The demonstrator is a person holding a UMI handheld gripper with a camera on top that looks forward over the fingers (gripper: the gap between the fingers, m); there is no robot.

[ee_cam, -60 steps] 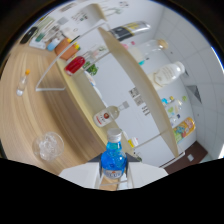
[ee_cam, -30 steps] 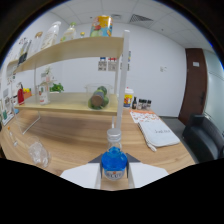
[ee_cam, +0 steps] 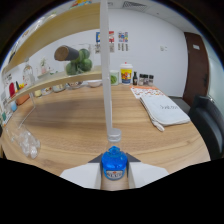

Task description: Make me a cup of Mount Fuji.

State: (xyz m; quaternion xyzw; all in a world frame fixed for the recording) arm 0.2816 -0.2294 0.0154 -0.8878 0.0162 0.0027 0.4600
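The tongs (ee_cam: 115, 172) are closing on a blue bottle (ee_cam: 114, 162), which is filling the gap between them. Straight ahead a tall pale post (ee_cam: 105, 65) is rising, blocking the middle line. Left of it, a clear glass (ee_cam: 26, 142) is sitting near the desk (ee_cam: 75, 125) edge under a shelf (ee_cam: 55, 82). Right of the post the wood is lying open up to a white cloth (ee_cam: 162, 111). Small bottles and jars (ee_cam: 129, 76) are lining the far edge.

We see a bottle (ee_cam: 114, 162) between our gripper (ee_cam: 114, 172) fingers, over the surface (ee_cam: 85, 120). Glass (ee_cam: 25, 142) left of it. Towel (ee_cam: 162, 111) ahead right, chair (ee_cam: 210, 120) beyond that. Shelf (ee_cam: 55, 82) far left; jars (ee_cam: 127, 75) at the wall.
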